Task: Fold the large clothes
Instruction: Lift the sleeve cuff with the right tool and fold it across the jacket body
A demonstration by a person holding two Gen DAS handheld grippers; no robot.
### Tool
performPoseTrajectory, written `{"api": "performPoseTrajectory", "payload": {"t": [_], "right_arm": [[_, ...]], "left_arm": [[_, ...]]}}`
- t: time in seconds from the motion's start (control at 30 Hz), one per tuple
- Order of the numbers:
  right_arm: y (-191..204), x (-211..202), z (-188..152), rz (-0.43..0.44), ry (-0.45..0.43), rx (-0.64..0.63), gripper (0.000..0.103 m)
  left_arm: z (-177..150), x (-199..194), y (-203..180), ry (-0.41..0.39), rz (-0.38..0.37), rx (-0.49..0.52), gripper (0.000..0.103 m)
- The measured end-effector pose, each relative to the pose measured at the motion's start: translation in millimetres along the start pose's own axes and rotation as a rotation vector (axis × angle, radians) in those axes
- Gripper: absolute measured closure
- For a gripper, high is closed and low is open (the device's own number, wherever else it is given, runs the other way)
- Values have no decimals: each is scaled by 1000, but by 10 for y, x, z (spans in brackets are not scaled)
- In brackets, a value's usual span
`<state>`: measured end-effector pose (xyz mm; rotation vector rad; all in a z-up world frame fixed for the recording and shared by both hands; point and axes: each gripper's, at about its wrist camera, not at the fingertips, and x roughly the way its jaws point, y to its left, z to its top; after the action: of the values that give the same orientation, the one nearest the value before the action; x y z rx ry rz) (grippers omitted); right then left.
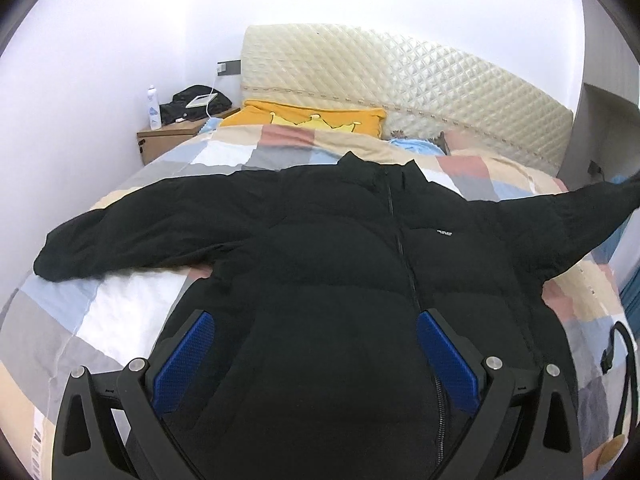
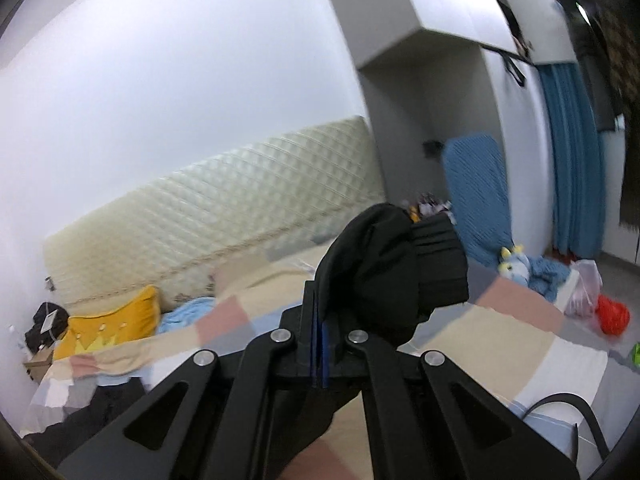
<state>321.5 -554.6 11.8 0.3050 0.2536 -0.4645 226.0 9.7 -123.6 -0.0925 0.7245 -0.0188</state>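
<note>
A black puffer jacket [image 1: 332, 248] lies face up on the bed, zipped, collar toward the headboard, both sleeves spread out. My left gripper [image 1: 316, 356] is open, its blue pads [image 1: 188, 356] apart over the jacket's lower front. My right gripper [image 2: 320, 320] is shut on the jacket's right sleeve cuff [image 2: 400, 272] and holds it lifted above the bed. In the left wrist view that sleeve [image 1: 580, 216] stretches up and out to the right edge.
The bed has a checked quilt [image 1: 120, 320] and a cream quilted headboard [image 1: 400, 80]. A yellow pillow [image 1: 312, 118] lies at the head. A nightstand [image 1: 168, 136] with a bottle and dark items stands at the left. A blue chair [image 2: 476, 196] and toys stand beyond the right side.
</note>
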Motion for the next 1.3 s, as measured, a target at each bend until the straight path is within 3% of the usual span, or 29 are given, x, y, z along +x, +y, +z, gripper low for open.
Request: {"api": "performPoseTrajectory", "payload": {"t": [0.1,0.27,0.43,0.53,0.67,0.83,0.97,1.13,1.3], "right_arm": [[583,-236,71,53,-21,-103,102],[1430,-589,72,159,-58,-169,102],[2236,-824,-163,268,-65,-298,102],[2741,-914,-458,352,-40,-357,102],[3244,-987,-837,441,1,-389,102],[3817,-944,-1445,528,73,-443,102],[4145,-919,-1963,581,136,-482,102],[4406,-884,-2653,650,260,-533,102],[4588,-778,-3311,692,366,-589,102]], "left_arm": [[-14,-79,84,-32,7,-11,0],[0,-163,238,-65,19,-42,0],[0,-225,439,-91,19,-80,0],[29,-203,529,-112,85,-77,0],[54,-218,710,-110,76,-123,0],[24,-316,919,-135,153,-166,0],[28,-359,1076,-155,166,-195,0],[34,-245,1234,-131,237,-209,0],[24,-144,1292,-105,237,-213,0]]}}
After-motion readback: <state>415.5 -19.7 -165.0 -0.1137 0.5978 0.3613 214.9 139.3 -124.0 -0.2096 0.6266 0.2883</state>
